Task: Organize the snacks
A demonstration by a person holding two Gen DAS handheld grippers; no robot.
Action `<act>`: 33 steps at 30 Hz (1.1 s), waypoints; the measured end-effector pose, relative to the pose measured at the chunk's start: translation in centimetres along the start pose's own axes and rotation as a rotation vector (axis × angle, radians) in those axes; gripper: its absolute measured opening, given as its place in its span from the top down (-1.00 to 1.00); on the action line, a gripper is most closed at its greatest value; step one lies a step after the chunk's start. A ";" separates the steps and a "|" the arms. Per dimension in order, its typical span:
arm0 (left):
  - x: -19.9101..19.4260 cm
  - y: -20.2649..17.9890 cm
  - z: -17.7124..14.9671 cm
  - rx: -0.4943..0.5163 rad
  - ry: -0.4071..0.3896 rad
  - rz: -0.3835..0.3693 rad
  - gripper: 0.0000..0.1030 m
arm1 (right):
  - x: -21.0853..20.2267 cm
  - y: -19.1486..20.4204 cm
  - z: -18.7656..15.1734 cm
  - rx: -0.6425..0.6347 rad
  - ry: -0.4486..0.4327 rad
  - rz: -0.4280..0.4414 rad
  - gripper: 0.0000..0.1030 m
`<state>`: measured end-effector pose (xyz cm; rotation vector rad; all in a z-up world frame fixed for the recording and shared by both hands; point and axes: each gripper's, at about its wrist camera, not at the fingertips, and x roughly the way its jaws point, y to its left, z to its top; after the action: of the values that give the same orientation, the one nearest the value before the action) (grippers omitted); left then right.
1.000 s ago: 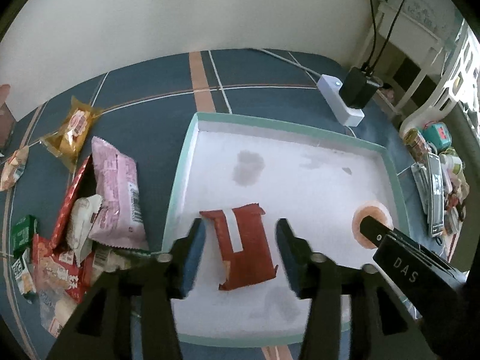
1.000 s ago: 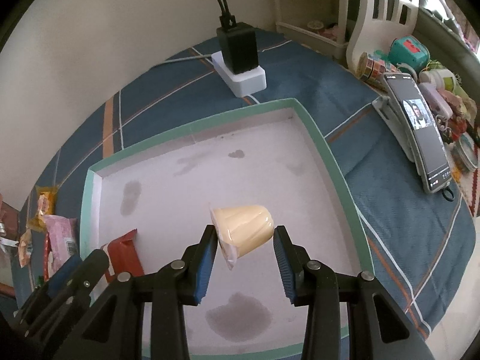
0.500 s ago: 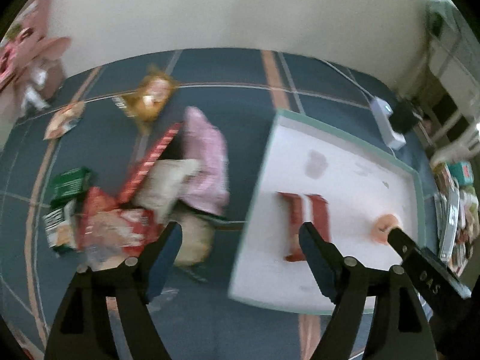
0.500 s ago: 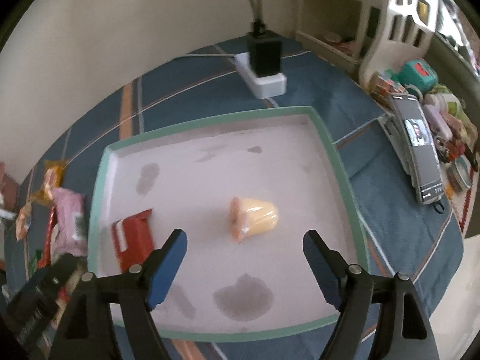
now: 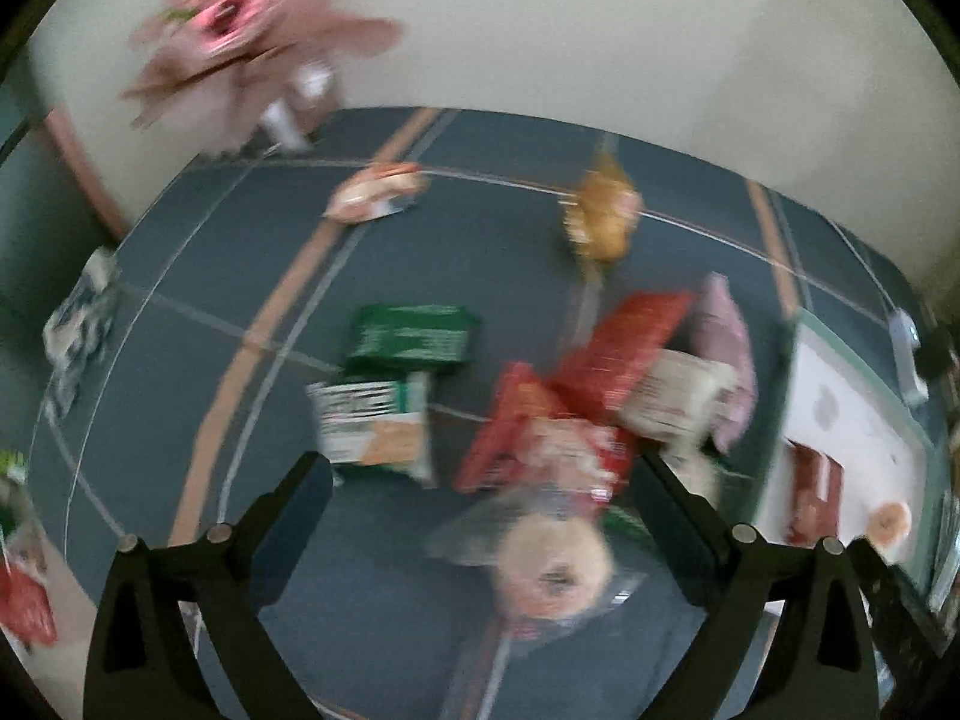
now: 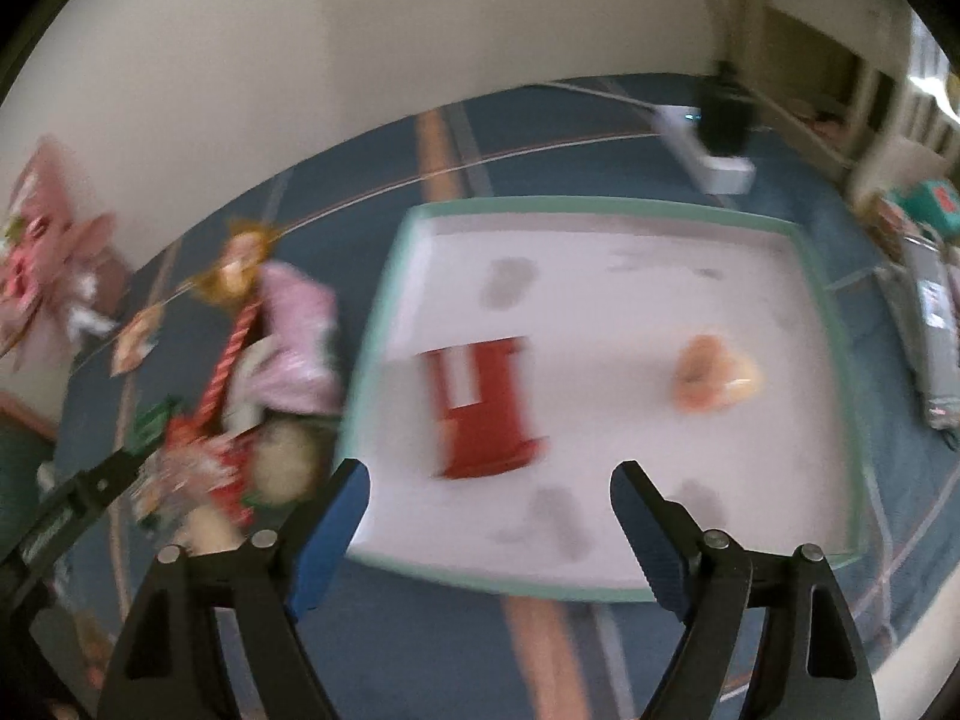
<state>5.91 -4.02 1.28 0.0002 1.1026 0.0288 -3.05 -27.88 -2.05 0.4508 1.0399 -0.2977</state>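
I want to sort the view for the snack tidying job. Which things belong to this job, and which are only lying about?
Belong to the job:
- tray
- red packet and orange jelly cup, both in the tray
- snack pile on the cloth
- green packet
- yellow packet
- left tongs and right tongs, both open

Only lying about:
- power strip
- phone
- pink paper flowers
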 end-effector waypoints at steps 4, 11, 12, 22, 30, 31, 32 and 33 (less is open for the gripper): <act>0.3 3.6 0.0 -0.102 0.017 0.015 -0.93 | 0.5 3.4 -1.0 -0.061 0.025 0.083 -0.65; 1.1 6.6 -0.4 -0.165 0.057 0.016 -0.94 | 1.7 8.9 -2.4 -0.164 0.054 0.139 -0.65; 1.4 6.8 -0.5 -0.167 0.067 0.017 -0.94 | 2.1 9.5 -2.4 -0.176 0.060 0.143 -0.65; 3.6 9.6 -0.8 -0.273 0.140 0.016 -0.94 | 4.2 14.3 -4.7 -0.317 0.102 0.166 -0.65; 4.4 10.7 -0.7 -0.303 0.157 0.000 -0.94 | 6.1 17.0 -6.0 -0.419 0.122 0.123 -0.65; 4.5 10.7 -0.6 -0.307 0.160 -0.006 -0.94 | 6.4 17.0 -5.9 -0.415 0.124 0.121 -0.65; 4.6 10.8 -0.6 -0.310 0.161 -0.009 -0.94 | 6.7 16.8 -5.7 -0.404 0.127 0.133 -0.65; 4.7 10.8 -0.5 -0.310 0.161 -0.012 -0.94 | 6.9 16.8 -5.5 -0.396 0.129 0.138 -0.65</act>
<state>7.36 6.87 -2.95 -0.2913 1.2498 0.1915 3.55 -10.75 -6.81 0.1839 1.1553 0.0634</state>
